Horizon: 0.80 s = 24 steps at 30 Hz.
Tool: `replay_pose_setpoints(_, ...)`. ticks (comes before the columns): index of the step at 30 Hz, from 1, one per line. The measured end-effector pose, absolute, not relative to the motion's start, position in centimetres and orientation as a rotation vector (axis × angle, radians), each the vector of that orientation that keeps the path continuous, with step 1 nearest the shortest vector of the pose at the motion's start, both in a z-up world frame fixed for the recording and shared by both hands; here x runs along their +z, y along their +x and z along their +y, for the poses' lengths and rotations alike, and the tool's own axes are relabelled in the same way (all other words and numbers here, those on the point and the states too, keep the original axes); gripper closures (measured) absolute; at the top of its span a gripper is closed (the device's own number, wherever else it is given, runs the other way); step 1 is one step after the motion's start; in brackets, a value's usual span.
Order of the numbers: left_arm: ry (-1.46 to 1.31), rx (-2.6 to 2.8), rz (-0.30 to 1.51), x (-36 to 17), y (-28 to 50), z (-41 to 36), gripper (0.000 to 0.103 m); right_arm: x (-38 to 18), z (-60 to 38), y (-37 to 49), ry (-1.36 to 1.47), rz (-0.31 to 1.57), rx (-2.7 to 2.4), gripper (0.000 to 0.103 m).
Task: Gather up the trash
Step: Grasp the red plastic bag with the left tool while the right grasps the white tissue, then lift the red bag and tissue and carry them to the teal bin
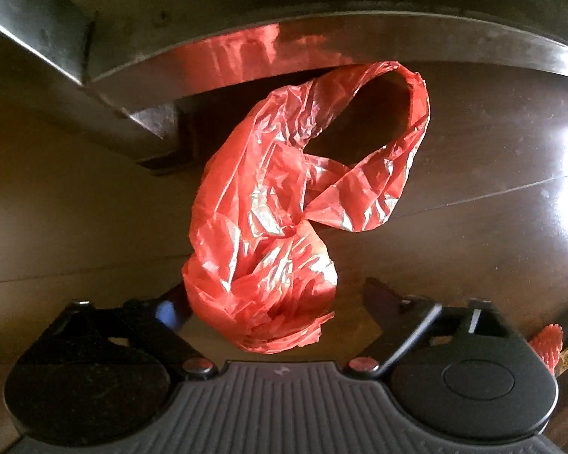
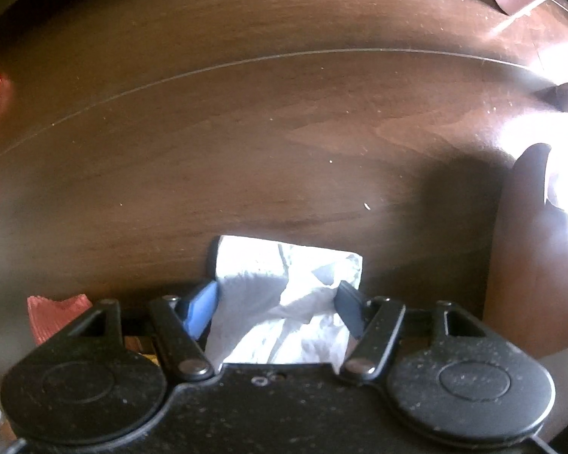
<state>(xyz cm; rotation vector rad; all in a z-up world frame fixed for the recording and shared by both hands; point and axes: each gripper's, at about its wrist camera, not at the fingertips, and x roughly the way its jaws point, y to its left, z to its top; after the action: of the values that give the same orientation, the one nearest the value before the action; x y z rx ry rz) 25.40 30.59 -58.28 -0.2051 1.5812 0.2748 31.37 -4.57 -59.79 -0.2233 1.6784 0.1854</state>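
Red plastic bag (image 1: 284, 204) lies crumpled on the dark wood floor (image 1: 473, 227) beside a metal furniture base (image 1: 322, 41); left gripper (image 1: 280, 314) points down over its near end, jaws spread either side with pads not pressing, likely lined up to pinch the bunched part. Right gripper (image 2: 276, 302) has white crumpled paper (image 2: 284, 295) between its fingers, seemingly clenched on it, likely so both pieces go in one trip. Red wrapper (image 2: 53, 317) lies just beside it.

Right claw (image 2: 278, 304) straddles white crumpled paper (image 2: 284, 302) on wooden floor (image 2: 246, 132).
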Motion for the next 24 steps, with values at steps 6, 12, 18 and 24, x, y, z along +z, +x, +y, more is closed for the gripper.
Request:
replay_pose_setpoints(6,-0.270,0.325,1.557,-57.9,25.2,31.9,0.039,-59.3,-4.1,31.5,-0.268,1.670,0.223,0.065)
replay_pose_setpoints(12,-0.249,0.330,1.541,-56.2,25.4,31.9,0.043,-58.2,-2.9,31.8,-0.361,1.670,0.278,0.096)
replay_pose_setpoints(18,-0.225,0.217,1.567,-53.0,24.8,30.3,0.043,-53.5,-1.6,31.8,-0.359,1.617,0.329,0.096)
replay_pose_setpoints(24,-0.201,0.115,1.589,-48.0,24.0,27.8,0.043,-47.0,-1.2,30.9,-0.288,1.566,0.349,0.096)
